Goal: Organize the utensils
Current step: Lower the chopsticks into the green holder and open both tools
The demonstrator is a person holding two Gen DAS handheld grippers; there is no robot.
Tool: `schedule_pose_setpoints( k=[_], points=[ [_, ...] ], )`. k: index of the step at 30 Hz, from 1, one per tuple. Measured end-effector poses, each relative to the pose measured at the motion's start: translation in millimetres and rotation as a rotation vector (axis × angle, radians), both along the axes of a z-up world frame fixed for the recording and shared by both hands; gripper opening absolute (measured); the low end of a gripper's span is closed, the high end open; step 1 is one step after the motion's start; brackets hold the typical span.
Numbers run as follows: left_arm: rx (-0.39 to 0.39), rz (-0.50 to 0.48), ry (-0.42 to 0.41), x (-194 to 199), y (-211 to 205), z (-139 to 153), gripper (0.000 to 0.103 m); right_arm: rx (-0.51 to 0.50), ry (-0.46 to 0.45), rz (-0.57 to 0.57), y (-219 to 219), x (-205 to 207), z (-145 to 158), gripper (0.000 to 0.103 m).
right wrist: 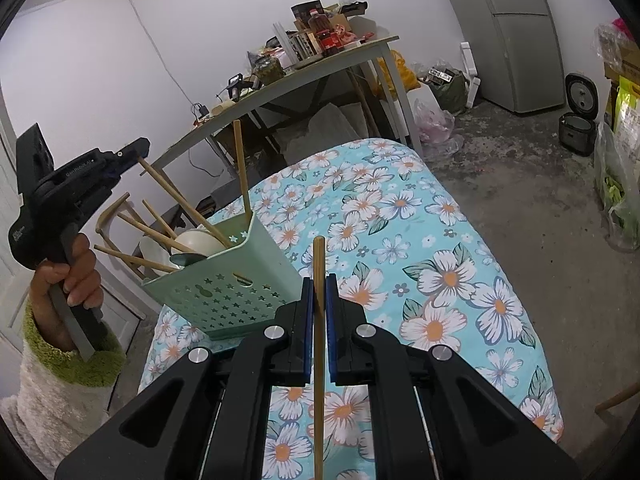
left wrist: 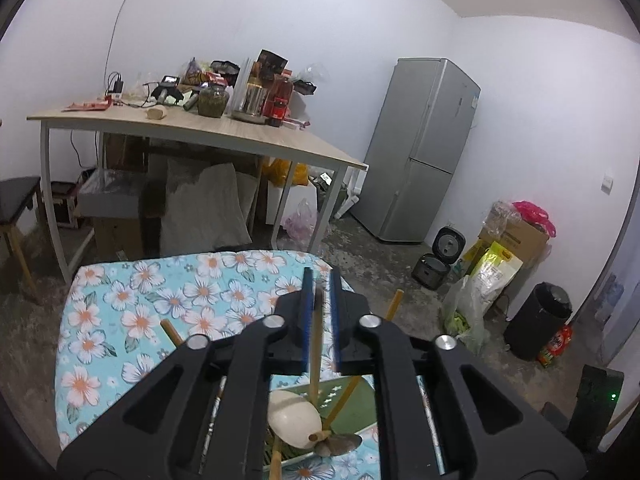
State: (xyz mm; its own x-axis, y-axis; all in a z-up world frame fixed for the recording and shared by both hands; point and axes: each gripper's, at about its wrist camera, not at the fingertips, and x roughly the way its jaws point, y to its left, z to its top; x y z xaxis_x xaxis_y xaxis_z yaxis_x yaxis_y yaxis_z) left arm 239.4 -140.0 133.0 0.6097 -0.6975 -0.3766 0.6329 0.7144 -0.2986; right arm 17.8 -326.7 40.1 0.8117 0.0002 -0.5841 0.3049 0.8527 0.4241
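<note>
A mint-green perforated basket [right wrist: 224,292] stands at the left edge of the floral-covered table [right wrist: 400,216]. It holds several wooden chopsticks [right wrist: 242,168], a white spoon [right wrist: 200,240] and a metal spoon [right wrist: 188,258]. My left gripper [left wrist: 320,280] is shut on a wooden chopstick [left wrist: 316,344] whose lower end reaches into the basket [left wrist: 360,404]; it also shows in the right wrist view [right wrist: 138,152] above the basket. My right gripper [right wrist: 319,284] is shut on another wooden chopstick [right wrist: 319,360], held upright over the cloth to the right of the basket.
A cluttered wooden desk [left wrist: 224,132] stands beyond the floral table, with bags and boxes under it. A grey fridge [left wrist: 424,148], a rice cooker [left wrist: 436,264], a black bin [left wrist: 536,320] and bags stand on the concrete floor at the right.
</note>
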Motion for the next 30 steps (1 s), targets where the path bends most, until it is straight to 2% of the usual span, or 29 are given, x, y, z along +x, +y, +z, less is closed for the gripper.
schedule_pose_setpoints(
  k=[2,10,18,22,30],
  points=[
    [-0.018,0.004,-0.004,-2,5,2,0.024,-0.008,-0.007,0.004,2,0,3,0.006],
    [-0.049,0.006,-0.034,-21,28,14,0.036,-0.048,-0.047,0.019,7,0,25,0.006],
    [-0.061,0.005,-0.044,-50,65,16,0.052,-0.124,-0.177,0.057,12,10,82,0.006],
    [-0.041,0.019,-0.034,-64,90,4,0.061,-0.167,-0.257,0.075,15,18,116,0.006],
    [0.011,0.069,0.055,-75,136,-39,0.067,-0.19,-0.389,0.133,28,40,167,0.006]
  ],
)
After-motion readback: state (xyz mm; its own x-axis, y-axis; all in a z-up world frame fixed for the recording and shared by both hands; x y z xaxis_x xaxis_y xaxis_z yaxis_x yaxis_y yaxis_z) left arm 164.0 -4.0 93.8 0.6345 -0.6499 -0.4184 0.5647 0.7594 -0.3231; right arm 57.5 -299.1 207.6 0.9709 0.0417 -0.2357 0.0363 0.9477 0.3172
